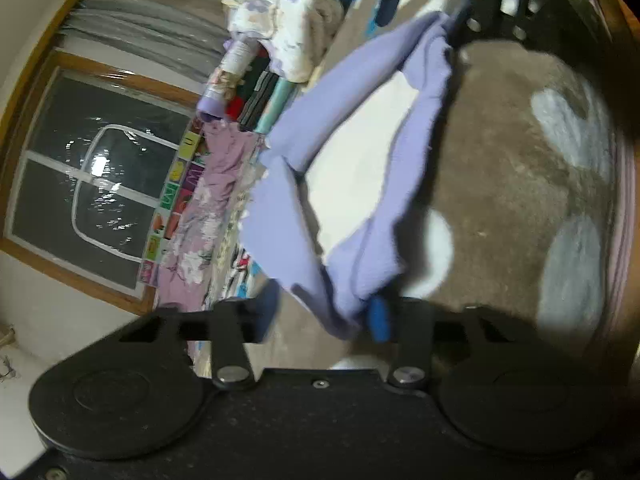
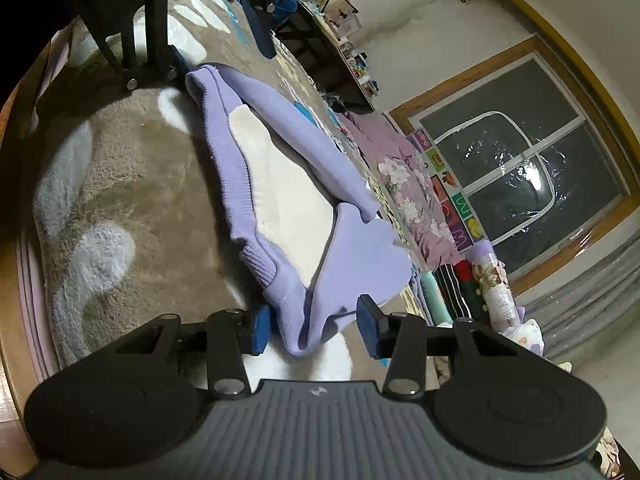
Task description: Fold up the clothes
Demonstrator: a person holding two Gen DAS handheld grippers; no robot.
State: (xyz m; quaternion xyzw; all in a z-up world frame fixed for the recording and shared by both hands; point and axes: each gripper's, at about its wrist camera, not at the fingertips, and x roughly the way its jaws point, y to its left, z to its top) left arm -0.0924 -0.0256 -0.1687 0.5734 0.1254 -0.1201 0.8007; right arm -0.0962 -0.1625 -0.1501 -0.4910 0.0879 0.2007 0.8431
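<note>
A lavender sweater with a cream front panel [image 1: 360, 160] is stretched out over the brown carpet between the two grippers. In the left wrist view my left gripper [image 1: 323, 315] stands open. One lavender corner hangs between its blue pads and leans on the right-hand pad [image 1: 378, 318], with carpet showing in the gap to the other pad. In the right wrist view my right gripper [image 2: 314, 328] is shut on the bunched ribbed hem of the sweater [image 2: 304, 216], which fills the space between its pads. The left tool's black frame [image 2: 148, 20] sits at the sweater's far end.
The brown carpet [image 1: 520, 160] has pale fluffy patches. Along one side lie pink floral bedding [image 2: 404, 176], rolled and folded clothes [image 1: 288, 32] and an alphabet mat. A dark window [image 2: 520, 160] sits in the wall behind, and a low black shelf [image 2: 332, 64] stands further back.
</note>
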